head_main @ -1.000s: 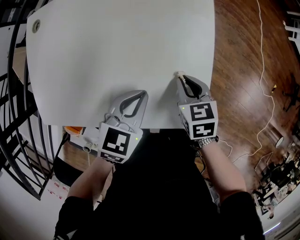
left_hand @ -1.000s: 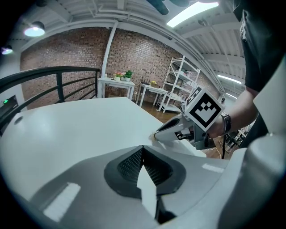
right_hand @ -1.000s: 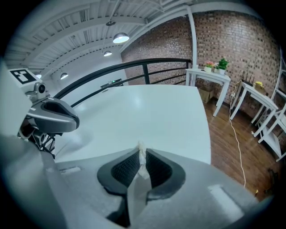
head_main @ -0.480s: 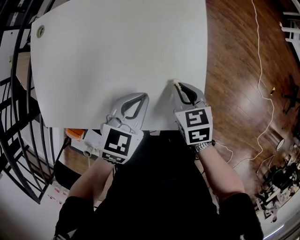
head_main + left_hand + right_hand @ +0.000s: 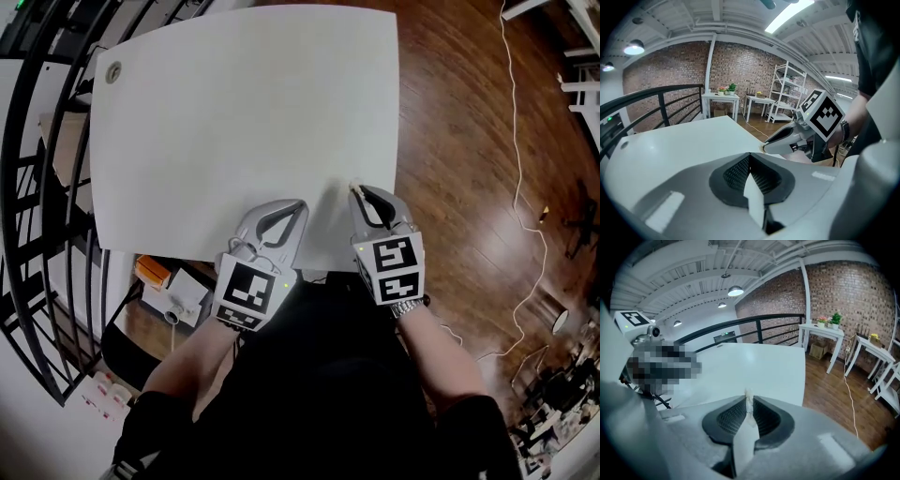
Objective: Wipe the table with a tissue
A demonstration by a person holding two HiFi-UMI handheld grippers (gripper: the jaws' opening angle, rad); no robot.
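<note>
The white table (image 5: 244, 112) fills the upper middle of the head view. My right gripper (image 5: 356, 189) rests over its near right part, shut on a small wad of white tissue (image 5: 353, 187) that pokes out at the tips. In the right gripper view the tissue (image 5: 748, 393) shows as a thin white strip pinched between the dark pads (image 5: 764, 417). My left gripper (image 5: 300, 203) lies just to its left near the table's front edge, shut with nothing in it. The left gripper view shows its closed pads (image 5: 736, 173) and the right gripper (image 5: 765, 149) beside them.
A black metal railing (image 5: 37, 187) curves along the table's left side. Wooden floor (image 5: 469, 141) with a white cable (image 5: 520, 141) lies to the right. A round grommet (image 5: 113, 71) marks the table's far left corner. Boxes (image 5: 178, 291) sit below the front edge.
The head camera has tilted, so the table sits lower and further right in view. Both grippers stay shut and have drawn slightly back toward the table's near edge.
</note>
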